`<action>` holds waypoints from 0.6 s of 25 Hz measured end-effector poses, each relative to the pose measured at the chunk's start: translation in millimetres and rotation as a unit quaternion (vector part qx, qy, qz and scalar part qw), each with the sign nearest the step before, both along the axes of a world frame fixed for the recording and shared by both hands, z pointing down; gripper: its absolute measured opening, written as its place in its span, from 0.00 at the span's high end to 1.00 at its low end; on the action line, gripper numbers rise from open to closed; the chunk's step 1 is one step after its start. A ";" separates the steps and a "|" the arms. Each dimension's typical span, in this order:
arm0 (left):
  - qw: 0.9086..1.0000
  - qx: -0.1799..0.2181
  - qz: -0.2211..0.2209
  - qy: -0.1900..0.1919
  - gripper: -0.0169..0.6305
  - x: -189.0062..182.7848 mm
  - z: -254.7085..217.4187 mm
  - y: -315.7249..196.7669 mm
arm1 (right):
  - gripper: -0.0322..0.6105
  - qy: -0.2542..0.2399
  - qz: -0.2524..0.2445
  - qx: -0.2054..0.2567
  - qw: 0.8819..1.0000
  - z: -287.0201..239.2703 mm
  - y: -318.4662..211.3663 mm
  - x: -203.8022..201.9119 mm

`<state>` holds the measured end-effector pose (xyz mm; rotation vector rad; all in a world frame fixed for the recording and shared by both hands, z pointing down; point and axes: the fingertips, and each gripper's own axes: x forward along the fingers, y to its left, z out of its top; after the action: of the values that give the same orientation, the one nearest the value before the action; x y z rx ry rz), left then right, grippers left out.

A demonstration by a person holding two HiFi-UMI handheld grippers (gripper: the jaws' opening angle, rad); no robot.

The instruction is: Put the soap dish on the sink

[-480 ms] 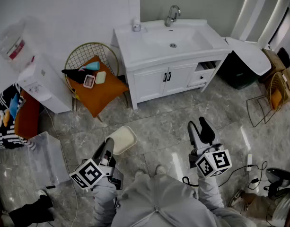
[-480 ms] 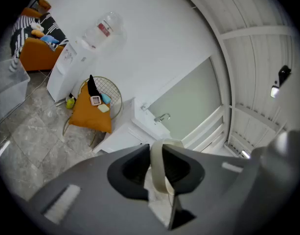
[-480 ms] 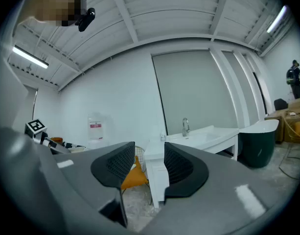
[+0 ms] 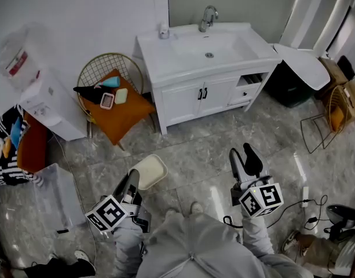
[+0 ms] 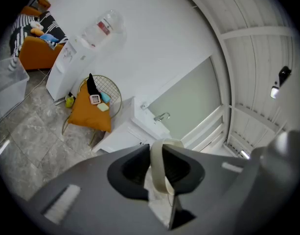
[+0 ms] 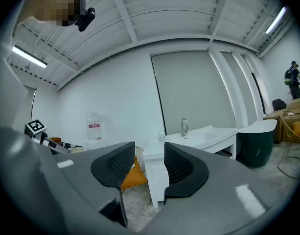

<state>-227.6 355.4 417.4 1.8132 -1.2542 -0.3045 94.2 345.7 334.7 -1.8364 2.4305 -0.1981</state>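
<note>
My left gripper [image 4: 135, 177] is shut on the cream soap dish [image 4: 149, 171], which I hold above the grey tiled floor; in the left gripper view the soap dish [image 5: 158, 166] stands edge-on between the two jaws. My right gripper [image 4: 245, 160] is open and holds nothing, and the right gripper view shows a clear gap between its jaws. Ahead stands the white sink [image 4: 209, 51] on its cabinet, with a chrome tap [image 4: 208, 18] at the back. Both grippers are well short of the sink.
Left of the sink is a wire chair [image 4: 110, 74] with an orange cushion [image 4: 119, 110] and small items. A water dispenser [image 4: 41, 91] stands by the left wall. A dark bin [image 4: 293, 86] with a white lid is right of the cabinet, and a drawer [image 4: 248, 90] is open.
The view has shifted slightly; the sink and chair sit a little higher and to the left in the frame. Both grippers keep their places and the soap dish stays gripped.
</note>
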 end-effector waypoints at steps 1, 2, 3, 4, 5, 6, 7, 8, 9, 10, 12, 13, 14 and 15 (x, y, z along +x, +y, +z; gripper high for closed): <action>1.000 0.000 0.000 0.000 0.79 0.1 0.0 -0.3 | 0.66 0.000 0.000 0.000 1.000 0.6 0.0 0.3; 1.000 0.001 0.001 -0.001 0.79 0.1 -0.2 -0.8 | 0.66 0.000 0.000 0.000 1.000 0.8 -0.1 0.4; 1.000 0.002 0.001 -0.001 0.79 0.2 -0.5 -1.4 | 0.66 0.000 0.001 0.000 1.000 0.9 -0.3 0.4; 1.000 0.002 0.001 -0.001 0.79 0.4 -0.8 -2.0 | 0.66 -0.001 0.001 0.000 1.000 1.2 -0.6 0.7; 1.000 0.002 0.001 -0.001 0.79 0.8 -1.1 -2.5 | 0.66 -0.001 0.000 0.001 1.000 1.6 -0.9 1.3; 1.000 0.002 0.001 -0.001 0.79 1.4 -1.5 -3.0 | 0.66 -0.001 0.001 0.000 1.000 1.4 -1.2 1.9; 1.000 0.002 0.000 0.000 0.79 2.2 -2.0 -3.2 | 0.66 -0.001 0.001 0.000 1.000 0.8 -1.3 2.5; 1.000 0.003 0.000 0.000 0.79 3.3 -2.5 -3.2 | 0.66 -0.001 0.001 0.000 1.000 0.6 -1.4 3.5; 1.000 0.003 0.000 0.000 0.79 4.4 -2.9 -3.1 | 0.66 -0.002 0.000 0.001 1.000 1.1 -1.5 4.7; 1.000 0.004 -0.001 0.000 0.79 5.7 -3.3 -3.1 | 0.66 -0.003 -0.001 0.001 1.000 1.4 -1.8 5.6; 1.000 0.005 -0.002 -0.001 0.79 8.7 -3.5 -3.5 | 0.66 -0.005 -0.003 0.002 1.000 1.6 -3.2 7.0; 1.000 0.006 -0.003 -0.002 0.79 10.8 -3.8 -4.1 | 0.66 -0.007 -0.006 0.002 1.000 1.6 -4.5 7.8; 1.000 0.006 -0.004 -0.003 0.79 13.5 -4.5 -5.0 | 0.66 -0.009 -0.009 0.002 1.000 1.3 -6.3 8.9; 1.000 0.007 -0.006 -0.005 0.79 16.4 -5.6 -6.3 | 0.66 -0.011 -0.012 0.002 1.000 0.7 -8.4 10.1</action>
<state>-211.2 349.2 411.8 1.8210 -1.2739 -0.3121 104.3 337.2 335.4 -1.7937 2.4383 -0.2144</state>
